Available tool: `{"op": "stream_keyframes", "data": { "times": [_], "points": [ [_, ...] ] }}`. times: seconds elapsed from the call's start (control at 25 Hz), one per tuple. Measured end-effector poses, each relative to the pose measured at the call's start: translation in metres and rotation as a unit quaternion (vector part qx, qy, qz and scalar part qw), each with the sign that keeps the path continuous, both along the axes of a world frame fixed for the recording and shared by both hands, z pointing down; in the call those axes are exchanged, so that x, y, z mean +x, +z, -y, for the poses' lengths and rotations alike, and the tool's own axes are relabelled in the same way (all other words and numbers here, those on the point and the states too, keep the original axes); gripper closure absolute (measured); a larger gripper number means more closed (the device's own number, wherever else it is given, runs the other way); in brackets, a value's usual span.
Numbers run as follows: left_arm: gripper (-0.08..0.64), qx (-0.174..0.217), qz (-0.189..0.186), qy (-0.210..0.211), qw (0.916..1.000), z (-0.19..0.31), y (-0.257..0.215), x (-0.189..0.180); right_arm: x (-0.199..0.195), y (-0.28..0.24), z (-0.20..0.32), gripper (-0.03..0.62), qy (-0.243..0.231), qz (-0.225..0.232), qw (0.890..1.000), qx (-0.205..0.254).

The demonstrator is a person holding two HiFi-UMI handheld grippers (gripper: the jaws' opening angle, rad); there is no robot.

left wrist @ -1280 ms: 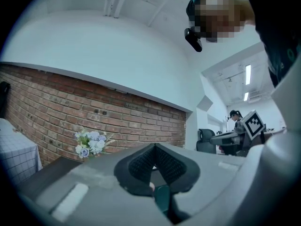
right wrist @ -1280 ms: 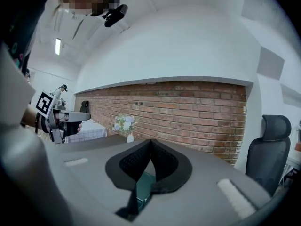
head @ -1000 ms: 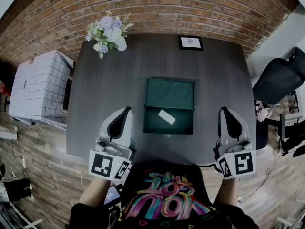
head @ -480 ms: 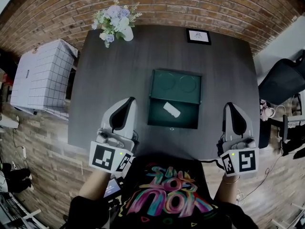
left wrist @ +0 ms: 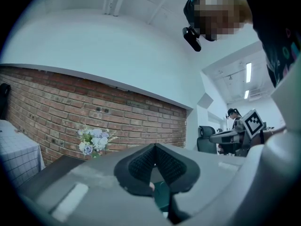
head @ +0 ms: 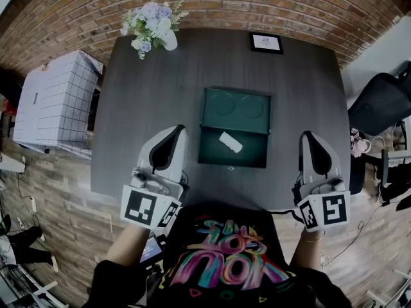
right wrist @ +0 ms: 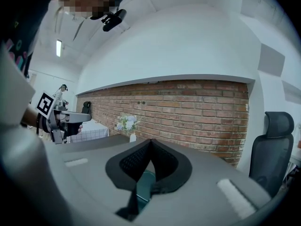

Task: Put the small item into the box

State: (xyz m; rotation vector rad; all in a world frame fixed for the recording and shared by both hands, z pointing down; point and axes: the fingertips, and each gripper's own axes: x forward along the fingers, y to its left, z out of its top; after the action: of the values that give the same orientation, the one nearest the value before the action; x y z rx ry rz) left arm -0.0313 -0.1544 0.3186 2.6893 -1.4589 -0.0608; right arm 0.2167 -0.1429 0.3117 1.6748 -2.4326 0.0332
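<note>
An open dark green box (head: pixel 212 154) lies at the table's middle, its lid (head: pixel 235 110) folded back flat. A small white item (head: pixel 230 142) rests inside the box tray. My left gripper (head: pixel 175 132) hovers over the table's near edge, left of the box, apart from it. My right gripper (head: pixel 306 137) hangs to the right of the box, also apart. In the left gripper view the left gripper (left wrist: pixel 154 146) has its pads together with nothing between them. The right gripper view shows the right gripper (right wrist: pixel 150 141) shut and empty too, with a strip of green box (right wrist: pixel 143 182) below the pads.
A vase of pale flowers (head: pixel 151 33) stands at the dark table's (head: pixel 148 108) far left corner, a framed card (head: pixel 266 42) at the far right. A white checked cloth (head: pixel 54 104) covers something left of the table. A black chair (head: pixel 382 101) is on the right.
The head view has shifted a little, so the table sits slightly higher in the picture. Both grippers stay shut near the table's front edge, and the white item lies still in the box.
</note>
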Motion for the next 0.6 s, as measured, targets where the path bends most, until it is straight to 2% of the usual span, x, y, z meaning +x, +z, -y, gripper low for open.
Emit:
{"op": "stream_keyframes", "data": {
  "times": [0.6],
  "points": [
    [0.558, 0.000, 0.002, -0.002, 1.0000, 0.002, 0.001, -0.001, -0.012, 0.012, -0.001, 0.592, -0.017, 0.003, 1.000, -0.017]
  ]
}}
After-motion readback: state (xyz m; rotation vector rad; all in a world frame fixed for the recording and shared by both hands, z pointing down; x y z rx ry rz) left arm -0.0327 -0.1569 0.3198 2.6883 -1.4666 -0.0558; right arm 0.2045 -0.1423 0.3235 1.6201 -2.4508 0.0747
